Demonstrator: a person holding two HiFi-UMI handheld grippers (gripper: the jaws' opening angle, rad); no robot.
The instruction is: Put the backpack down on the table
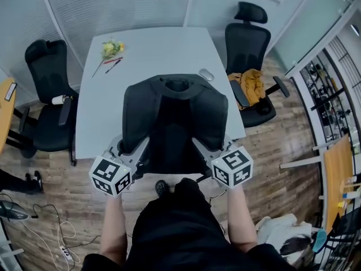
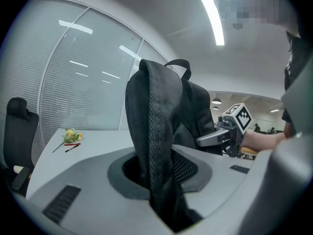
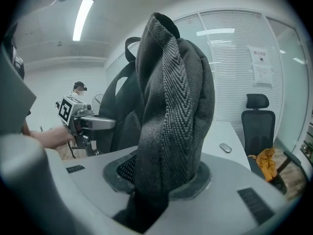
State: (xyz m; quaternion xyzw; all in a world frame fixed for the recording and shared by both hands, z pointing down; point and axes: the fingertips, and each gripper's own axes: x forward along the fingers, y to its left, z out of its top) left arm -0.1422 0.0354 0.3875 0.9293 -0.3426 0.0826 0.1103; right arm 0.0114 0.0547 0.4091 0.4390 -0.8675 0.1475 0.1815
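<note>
Fabric fills both our grips. In the left gripper view, the jaws of our left gripper (image 2: pixel 164 199) are clenched on a black strap (image 2: pixel 156 131) that rises upright out of them. In the right gripper view, our right gripper (image 3: pixel 156 195) is clamped the same way on a thick grey strap (image 3: pixel 171 111) of herringbone webbing, folded over at its top.

Both straps belong to the backpack (image 1: pixel 172 123), which we hold between the two grippers over the near edge of the white table (image 1: pixel 152 49). Its back panel faces us and its carry handle (image 1: pixel 177 84) is on the far side. We cannot tell whether its base touches the tabletop.

From the head view, the marker cubes (image 1: pixel 111 175) sit just outside the pack's lower corners, with our forearms (image 1: pixel 114 230) behind them.

Farther out on the table lie a yellow flower (image 1: pixel 111 48) with two pens (image 1: pixel 113 64) beside it at the far left, and a computer mouse (image 1: pixel 206 74) just beyond the pack on the right. Black office chairs (image 1: pixel 48 95) stand on either side of the table, and the right one carries a yellow cloth (image 1: pixel 251 83).
</note>
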